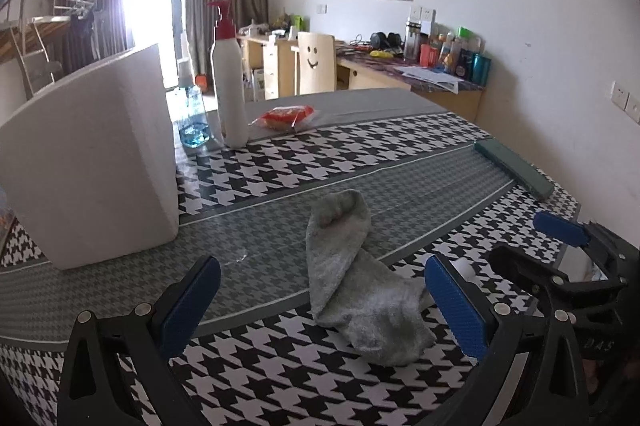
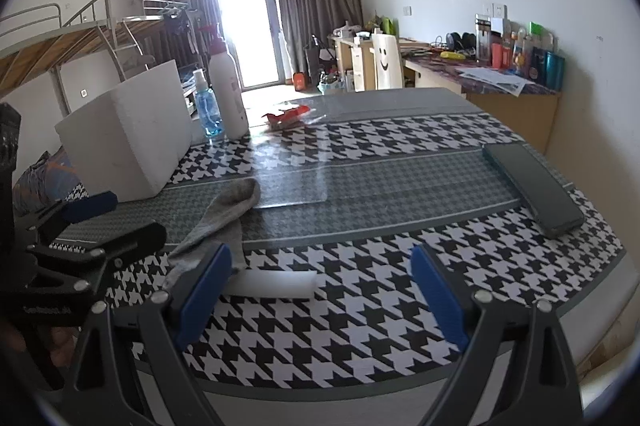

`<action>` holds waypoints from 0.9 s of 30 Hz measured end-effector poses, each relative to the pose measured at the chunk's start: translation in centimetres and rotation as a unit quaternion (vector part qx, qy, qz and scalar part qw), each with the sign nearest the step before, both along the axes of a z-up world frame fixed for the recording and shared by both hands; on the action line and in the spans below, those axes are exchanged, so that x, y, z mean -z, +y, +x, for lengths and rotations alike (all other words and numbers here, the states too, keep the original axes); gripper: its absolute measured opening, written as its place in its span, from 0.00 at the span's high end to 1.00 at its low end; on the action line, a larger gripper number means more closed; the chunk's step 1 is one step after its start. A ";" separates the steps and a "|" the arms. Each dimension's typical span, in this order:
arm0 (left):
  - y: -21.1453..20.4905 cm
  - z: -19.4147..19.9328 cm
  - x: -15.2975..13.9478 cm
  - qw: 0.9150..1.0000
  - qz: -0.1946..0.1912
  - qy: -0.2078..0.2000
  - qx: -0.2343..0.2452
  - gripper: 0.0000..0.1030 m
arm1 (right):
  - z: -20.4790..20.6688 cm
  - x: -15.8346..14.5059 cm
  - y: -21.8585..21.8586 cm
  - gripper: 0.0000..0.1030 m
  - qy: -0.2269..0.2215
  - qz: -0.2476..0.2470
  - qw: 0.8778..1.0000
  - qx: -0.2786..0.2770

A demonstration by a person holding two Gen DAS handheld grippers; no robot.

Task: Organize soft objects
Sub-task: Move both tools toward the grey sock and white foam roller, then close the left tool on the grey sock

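Note:
A grey sock (image 1: 356,282) lies loose on the houndstooth tablecloth (image 1: 320,162). My left gripper (image 1: 320,290) is open, and the sock lies between its blue fingers, just ahead of them. In the right wrist view the sock (image 2: 224,214) lies to the left, and a white roll (image 2: 276,284) lies on the cloth next to it. My right gripper (image 2: 320,282) is open and empty, with the white roll between its fingers nearer the left one. The left gripper shows at the left edge of that view (image 2: 92,222).
A white foam box (image 1: 92,162) stands at the left. Behind it stand a white pump bottle (image 1: 228,82), a blue spray bottle (image 1: 192,114) and a red snack packet (image 1: 286,118). A dark green flat case (image 2: 532,182) lies at the right table edge. A clear sheet (image 2: 292,166) lies mid-table.

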State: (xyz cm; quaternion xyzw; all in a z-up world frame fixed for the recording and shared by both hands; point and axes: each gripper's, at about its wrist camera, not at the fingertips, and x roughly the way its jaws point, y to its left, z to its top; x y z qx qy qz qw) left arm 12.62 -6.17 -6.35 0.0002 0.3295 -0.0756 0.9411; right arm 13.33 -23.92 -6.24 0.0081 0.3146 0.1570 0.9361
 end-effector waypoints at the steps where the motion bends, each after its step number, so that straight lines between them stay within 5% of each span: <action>1: 0.0 0.4 0.1 1.000 0.000 0.006 -0.001 0.01 | 0.1 0.1 -0.1 0.09 0.001 -0.001 1.000 0.001; 22: -1.5 4.2 3.2 0.996 0.005 0.092 0.010 0.22 | 1.9 0.5 -0.5 0.09 0.019 -0.008 1.000 -0.019; 27: -1.7 4.5 3.9 0.994 0.005 0.110 0.018 0.37 | 2.3 1.0 -0.2 0.09 0.027 -0.010 0.999 -0.024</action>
